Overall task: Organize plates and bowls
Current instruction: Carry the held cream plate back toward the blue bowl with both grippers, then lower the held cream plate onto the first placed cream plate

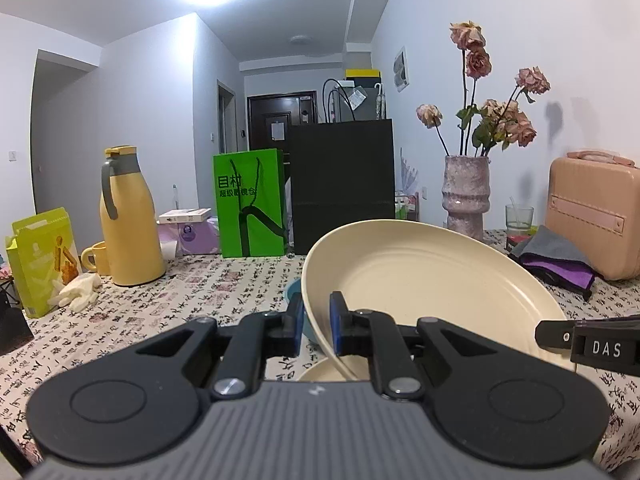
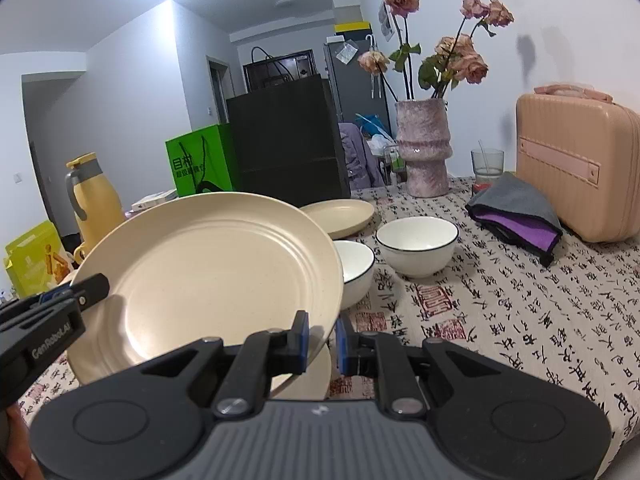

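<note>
A large cream plate is held tilted above the patterned tablecloth, over another cream plate lying flat. Behind it sit two white bowls with dark rims and a third cream plate.

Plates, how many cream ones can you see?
3. One plate is held tilted in the air by both grippers, another plate lies farther back on the table, and a third plate lies under the held one. More may be hidden.
</note>
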Demonstrator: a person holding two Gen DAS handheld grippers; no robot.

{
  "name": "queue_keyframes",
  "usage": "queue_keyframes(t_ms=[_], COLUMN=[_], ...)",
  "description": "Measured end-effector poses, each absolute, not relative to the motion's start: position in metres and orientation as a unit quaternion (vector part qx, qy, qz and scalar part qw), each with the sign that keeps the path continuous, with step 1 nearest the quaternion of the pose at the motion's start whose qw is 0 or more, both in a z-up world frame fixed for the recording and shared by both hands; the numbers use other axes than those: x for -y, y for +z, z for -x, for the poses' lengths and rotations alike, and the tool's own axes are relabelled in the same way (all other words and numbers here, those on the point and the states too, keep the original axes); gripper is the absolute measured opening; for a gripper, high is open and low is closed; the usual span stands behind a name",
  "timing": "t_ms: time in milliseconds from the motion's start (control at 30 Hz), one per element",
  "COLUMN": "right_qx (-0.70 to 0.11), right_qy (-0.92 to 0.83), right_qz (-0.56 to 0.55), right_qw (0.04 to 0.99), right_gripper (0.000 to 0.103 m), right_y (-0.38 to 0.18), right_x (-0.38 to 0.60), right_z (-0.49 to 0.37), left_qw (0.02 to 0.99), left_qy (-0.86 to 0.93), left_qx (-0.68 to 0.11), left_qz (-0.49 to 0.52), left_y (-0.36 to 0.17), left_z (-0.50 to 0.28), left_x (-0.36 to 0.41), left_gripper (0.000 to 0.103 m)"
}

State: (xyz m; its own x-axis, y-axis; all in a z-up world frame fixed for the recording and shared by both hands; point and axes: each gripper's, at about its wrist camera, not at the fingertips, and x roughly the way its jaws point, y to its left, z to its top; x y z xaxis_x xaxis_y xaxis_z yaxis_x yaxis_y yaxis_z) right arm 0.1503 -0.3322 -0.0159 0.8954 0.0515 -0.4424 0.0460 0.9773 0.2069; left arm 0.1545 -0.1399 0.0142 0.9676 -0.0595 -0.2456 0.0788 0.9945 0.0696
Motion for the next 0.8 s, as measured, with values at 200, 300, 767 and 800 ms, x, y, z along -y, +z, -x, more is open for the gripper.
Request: queue_keyframes(t_ms=[200, 300, 767, 800], right_qx=[-0.236, -0.242, -0.274, -0.275], right_qy=[-0.005, -0.007, 0.005, 0.006], right_qz=[-0.107, -0.109, -0.098, -0.097], right_qw=[0.966, 0.964, 0.957, 0.956], right_gripper=[0.014, 0.014, 0.014, 0.014], right_y=[-0.023, -0.028, -0.047, -0.048], right_x=[0.334, 0.336, 0.323, 0.321], right_z=[-0.151, -0.153, -0.158, -0.158], left_qw=[0.989, 0.988, 0.983, 0.983], left_qy=[-0.043, -0.047, -0.044, -0.043], left_qx=[-0.134, -0.140, -0.171, -0.174], left_qz=[-0.043, -0.044, -0.045, -0.045], left_y=[0.004, -0.001, -0.024, -0.026], left_z=[-0.159, -0.161, -0.164, -0.164], left_x=[0.141, 0.142, 0.128, 0.127], left_gripper=[0.013, 0.013, 0.014, 0.014])
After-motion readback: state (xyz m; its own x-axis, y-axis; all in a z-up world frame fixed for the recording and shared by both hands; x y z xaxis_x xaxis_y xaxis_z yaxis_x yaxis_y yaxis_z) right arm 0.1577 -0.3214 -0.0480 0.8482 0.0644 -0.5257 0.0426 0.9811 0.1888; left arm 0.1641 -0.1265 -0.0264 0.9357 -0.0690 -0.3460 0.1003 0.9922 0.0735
